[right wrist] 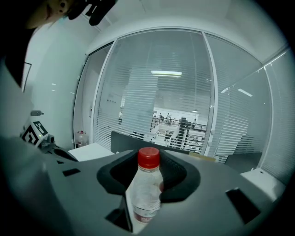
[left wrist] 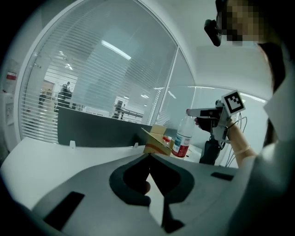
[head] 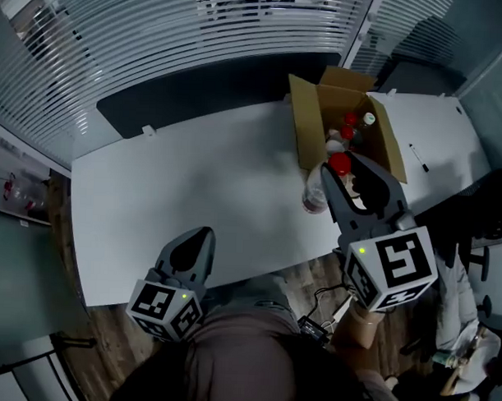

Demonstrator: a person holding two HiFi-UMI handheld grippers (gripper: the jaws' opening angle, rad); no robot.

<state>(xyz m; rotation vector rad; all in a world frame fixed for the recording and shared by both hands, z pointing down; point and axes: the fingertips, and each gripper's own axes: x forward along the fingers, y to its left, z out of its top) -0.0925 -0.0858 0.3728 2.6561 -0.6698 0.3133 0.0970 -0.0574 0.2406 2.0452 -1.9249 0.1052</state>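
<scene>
The clear bottle [right wrist: 146, 191] with a red cap stands upright between the right claw's [head: 341, 167] two jaws, which pinch its upper body just below the cap. It is over the near edge of the white desk [head: 194, 181], toward the right corner; whether its base touches the desk cannot be told. Just beyond it, an open cardboard box [head: 305, 128] on the desk holds more red-capped bottles [head: 350, 127]. Well apart to the left, the left claw [head: 202, 233] hovers at the desk's near edge, its jaws pressed together on nothing.
</scene>
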